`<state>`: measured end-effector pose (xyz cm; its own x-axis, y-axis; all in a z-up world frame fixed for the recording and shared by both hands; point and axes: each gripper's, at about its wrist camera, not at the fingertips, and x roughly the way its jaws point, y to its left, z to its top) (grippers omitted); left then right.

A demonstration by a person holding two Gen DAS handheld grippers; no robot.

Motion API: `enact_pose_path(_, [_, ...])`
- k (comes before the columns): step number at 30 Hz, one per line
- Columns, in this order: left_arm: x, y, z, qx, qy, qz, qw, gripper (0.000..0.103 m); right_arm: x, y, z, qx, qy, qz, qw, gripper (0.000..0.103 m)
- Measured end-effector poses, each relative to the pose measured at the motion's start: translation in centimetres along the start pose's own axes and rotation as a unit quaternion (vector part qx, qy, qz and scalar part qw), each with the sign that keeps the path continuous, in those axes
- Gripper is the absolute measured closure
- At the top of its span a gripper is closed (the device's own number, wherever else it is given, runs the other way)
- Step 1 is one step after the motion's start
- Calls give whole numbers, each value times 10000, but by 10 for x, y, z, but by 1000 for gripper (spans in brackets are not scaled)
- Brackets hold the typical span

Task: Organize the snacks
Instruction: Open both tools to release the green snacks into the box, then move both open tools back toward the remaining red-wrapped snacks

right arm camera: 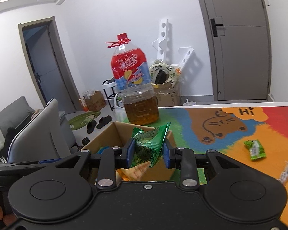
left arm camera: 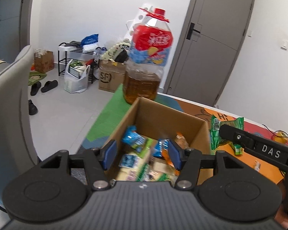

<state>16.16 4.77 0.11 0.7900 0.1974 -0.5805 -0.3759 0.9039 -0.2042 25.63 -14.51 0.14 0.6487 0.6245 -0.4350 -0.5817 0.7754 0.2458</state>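
Observation:
An open cardboard box point(left arm camera: 163, 115) stands on the colourful mat and holds several snack packets, blue, green and pale. My left gripper point(left arm camera: 142, 154) hovers over it, open; a blurred blue and orange packet point(left arm camera: 161, 147) shows in the gap close to the right pad, with the left pad well clear of it. My right gripper point(right arm camera: 148, 154) is shut on a crumpled green packet point(right arm camera: 150, 145) above the right edge of the box point(right arm camera: 105, 134). In the left wrist view that green packet point(left arm camera: 217, 132) hangs beside the box's right wall, pinched by a black finger point(left arm camera: 232, 136).
A big oil bottle point(right arm camera: 138, 99) with a red label stands just behind the box. On the mat to the right lie a small green packet point(right arm camera: 255, 150) and a white sachet point(right arm camera: 285, 172). A grey chair point(right arm camera: 38, 130) is on the left, with floor clutter beyond.

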Motion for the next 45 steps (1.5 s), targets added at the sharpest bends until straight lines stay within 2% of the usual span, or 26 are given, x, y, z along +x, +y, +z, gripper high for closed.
enact_pose_path(6, [4, 19, 9, -116, -23, 103, 9999, 45, 21, 16, 6, -67, 98, 106, 9999, 72])
enact_pose_path(12, [7, 35, 15, -266, -69, 172, 9995, 36, 36, 27, 12, -38, 94, 332, 9994, 71])
enact_pose_path(13, [8, 38, 15, -303, -88, 194, 9993, 34, 38, 28, 14, -3, 39, 421, 9991, 68])
enact_pose_path(14, [8, 39, 15, -339, -101, 215, 9991, 33, 40, 28, 14, 38, -1, 473, 9989, 61])
enact_pose_path(16, [7, 43, 13, -422, -106, 232, 9988, 31, 41, 28, 15, 80, -10, 459, 9989, 52])
enact_pose_path(19, [8, 44, 11, -443, -80, 227, 9987, 30, 37, 23, 12, 108, 61, 438, 9990, 52])
enact_pose_path(28, [2, 23, -1, -269, -32, 67, 9996, 21, 6, -2, -1, 117, 203, 160, 9996, 48])
enact_pose_path(30, [0, 16, -4, -194, -26, 3, 9998, 20, 1, -8, -3, 137, 241, 65, 9996, 47])
enact_pose_path(34, [-3, 1, -8, -78, -14, -123, 9999, 19, -16, -24, -9, 226, 222, -158, 9994, 36])
enact_pose_path(45, [-9, -53, -26, 197, 52, -537, 9984, 18, -63, -74, -25, 433, 202, -651, 9967, 30])
